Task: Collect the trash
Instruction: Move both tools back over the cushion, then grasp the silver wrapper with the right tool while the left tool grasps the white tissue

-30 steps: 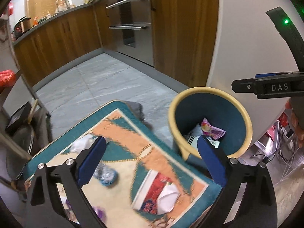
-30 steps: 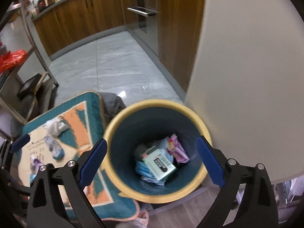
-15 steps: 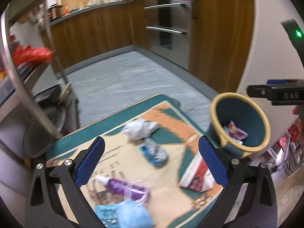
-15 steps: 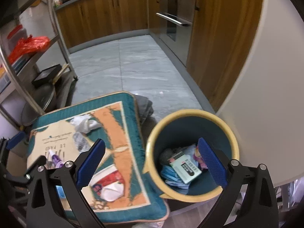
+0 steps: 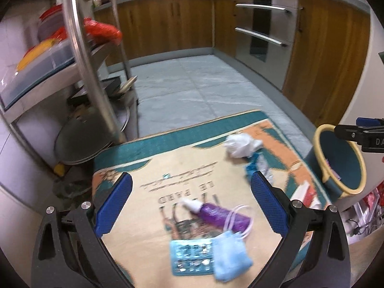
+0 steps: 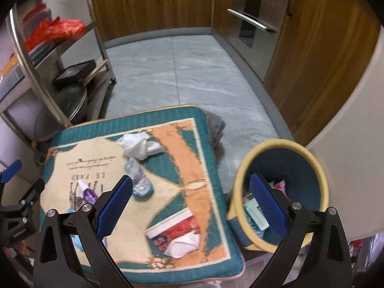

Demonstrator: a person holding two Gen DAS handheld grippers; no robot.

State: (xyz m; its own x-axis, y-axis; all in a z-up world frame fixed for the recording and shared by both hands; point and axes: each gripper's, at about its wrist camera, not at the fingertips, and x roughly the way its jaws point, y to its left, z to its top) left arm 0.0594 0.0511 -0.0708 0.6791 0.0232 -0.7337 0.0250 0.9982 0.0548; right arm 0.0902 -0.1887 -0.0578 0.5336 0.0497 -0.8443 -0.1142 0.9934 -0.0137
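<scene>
Trash lies on a teal and beige mat: a purple bottle, a blue face mask, a blister pack, a white crumpled tissue, a crushed clear bottle and a red and white wrapper. A yellow-rimmed teal bin at the mat's right holds several pieces of trash. My left gripper is open and empty above the purple bottle. My right gripper is open and empty between mat and bin.
A metal shelf rack with pans and a red bag stands at the left. Wooden cabinets and oven drawers line the back and right. A white curved wall is behind the bin. Grey tile floor lies beyond the mat.
Both grippers have swung left, away from the bin, and now look over the mat. The left one has come down closer to the purple bottle and mask. Both stay open.
</scene>
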